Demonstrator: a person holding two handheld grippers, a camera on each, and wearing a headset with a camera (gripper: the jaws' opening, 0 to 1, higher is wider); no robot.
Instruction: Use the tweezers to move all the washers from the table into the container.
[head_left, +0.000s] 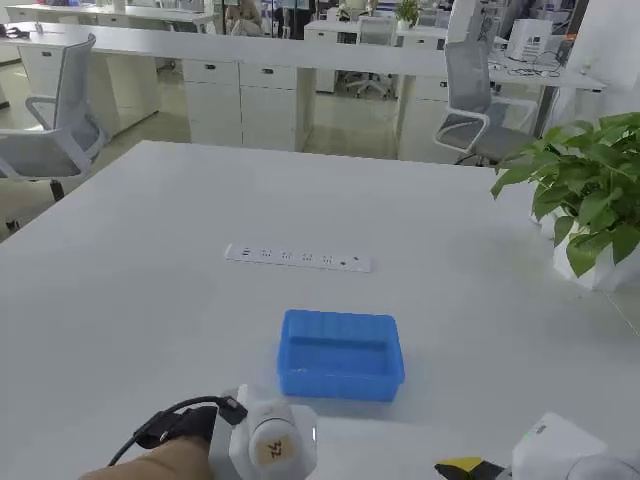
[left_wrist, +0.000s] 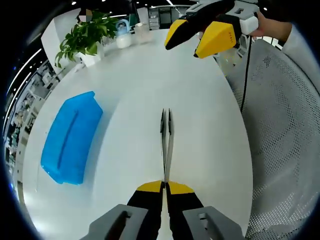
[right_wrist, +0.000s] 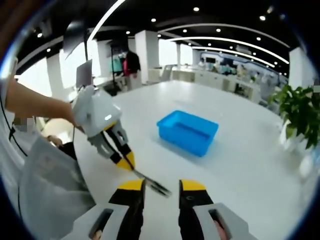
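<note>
The blue container (head_left: 340, 355) stands on the white table (head_left: 150, 300), a little ahead of both grippers. My left gripper (left_wrist: 165, 186) is shut on thin metal tweezers (left_wrist: 166, 135), which stick straight out over the bare tabletop. In the head view the left gripper (head_left: 270, 445) sits at the bottom edge with a hand behind it. My right gripper (right_wrist: 161, 186) is open and holds nothing. The tweezers (right_wrist: 152, 185) point at the gap between its jaws. The container (left_wrist: 70, 137) lies left of the tweezers and, as the container (right_wrist: 187, 131), beyond the open jaws.
A white power strip (head_left: 297, 258) lies behind the container. A potted plant (head_left: 590, 190) stands at the table's right edge. Office chairs (head_left: 55, 120) and desks stand beyond the far edge. A yellow tip of the right gripper (head_left: 465, 467) shows at the bottom right.
</note>
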